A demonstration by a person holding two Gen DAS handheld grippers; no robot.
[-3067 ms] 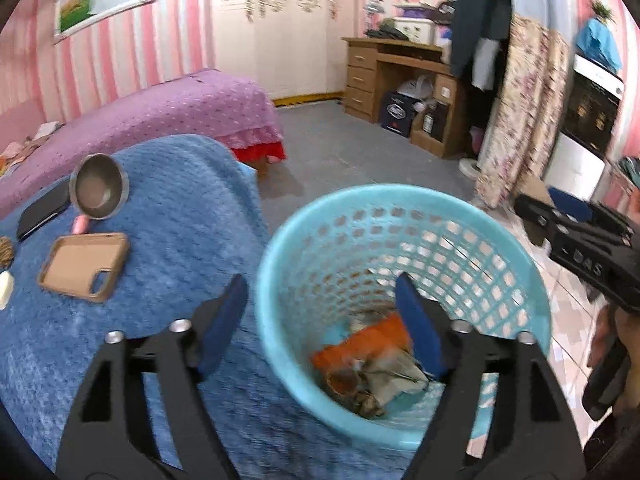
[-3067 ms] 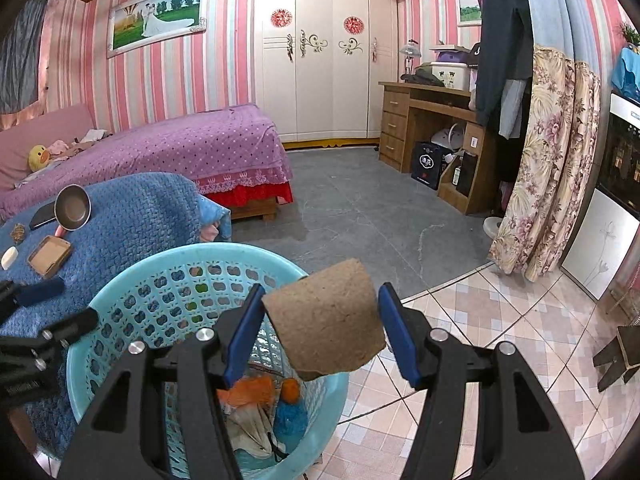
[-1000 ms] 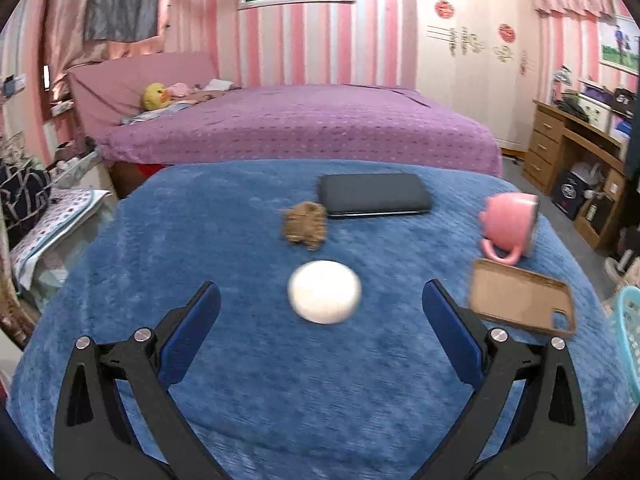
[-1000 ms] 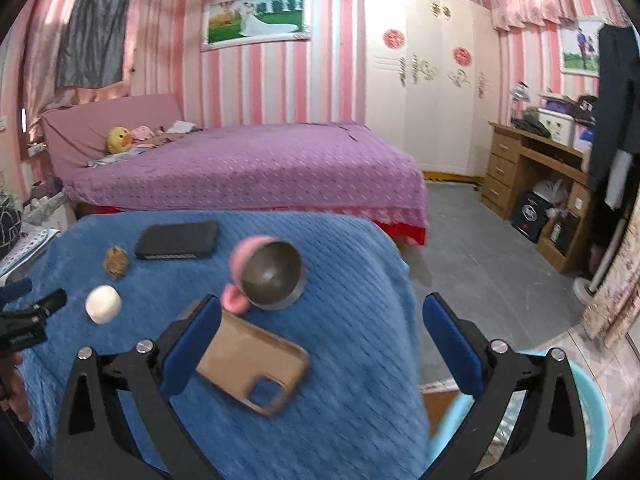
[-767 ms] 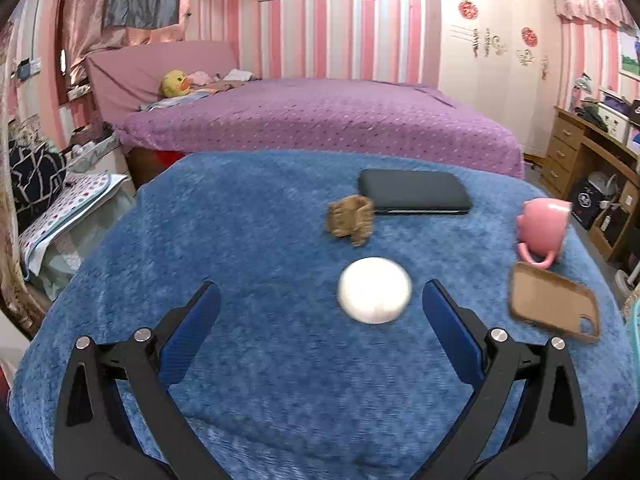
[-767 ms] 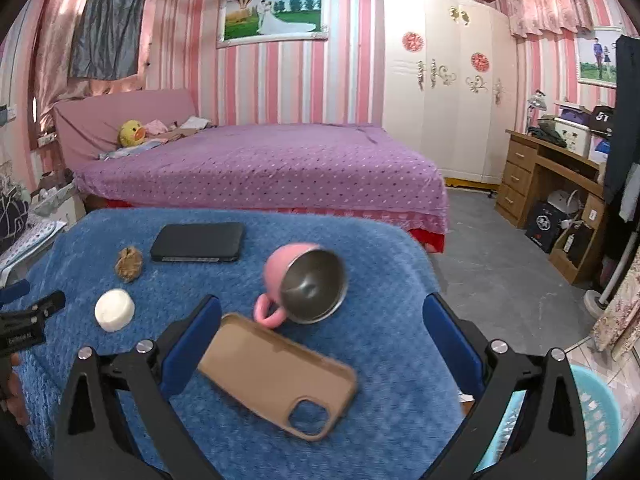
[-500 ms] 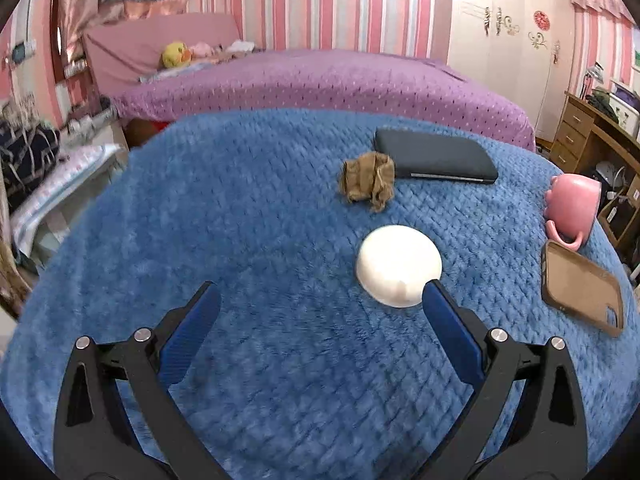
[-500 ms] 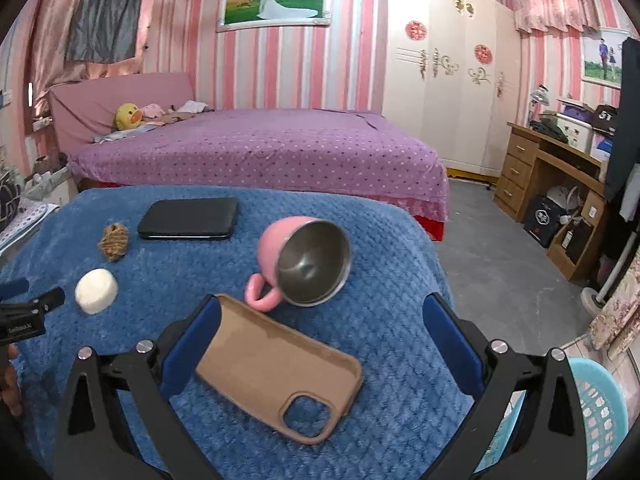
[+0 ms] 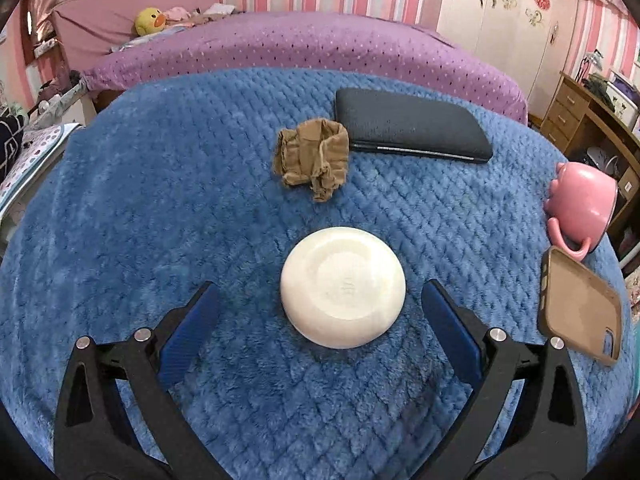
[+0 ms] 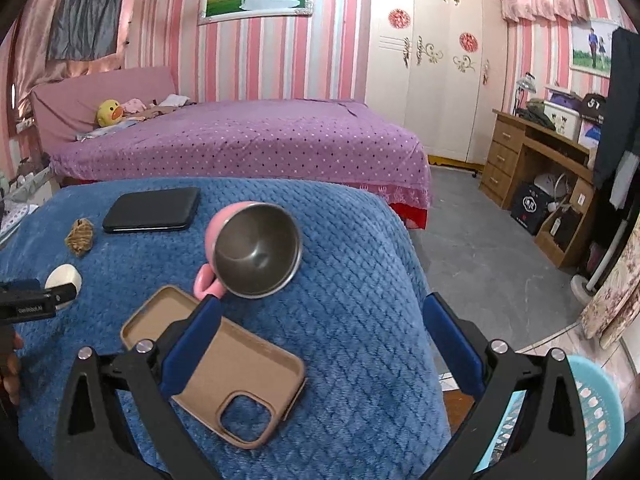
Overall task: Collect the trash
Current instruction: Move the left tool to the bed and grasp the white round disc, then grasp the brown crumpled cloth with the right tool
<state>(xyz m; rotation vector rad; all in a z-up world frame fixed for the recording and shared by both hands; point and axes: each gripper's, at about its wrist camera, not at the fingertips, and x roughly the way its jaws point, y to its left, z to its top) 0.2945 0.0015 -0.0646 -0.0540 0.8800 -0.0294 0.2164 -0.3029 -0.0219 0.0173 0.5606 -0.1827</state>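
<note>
A round white disc [image 9: 343,286] lies on the blue blanket [image 9: 160,200]. My left gripper [image 9: 320,320] is open just above the blanket, its blue pads on either side of the disc and not touching it. Behind the disc sits a crumpled brown wad [image 9: 312,158]. My right gripper [image 10: 320,340] is open and holds nothing, hovering over the tan phone case [image 10: 216,366]. From the right wrist the white disc [image 10: 64,278] and the brown wad [image 10: 80,237] show at far left, and the turquoise basket [image 10: 596,408] shows at lower right.
A dark flat case [image 9: 408,126] lies behind the wad. A pink metal-lined mug [image 10: 252,250] rests on its side beside the phone case. A purple bed [image 10: 240,140] stands behind the blanket; a wooden desk [image 10: 540,168] and grey floor are to the right.
My left gripper dropped and moved forward until its pads flank the white disc. The right gripper swung from the basket, its cardboard piece gone, to over the phone case.
</note>
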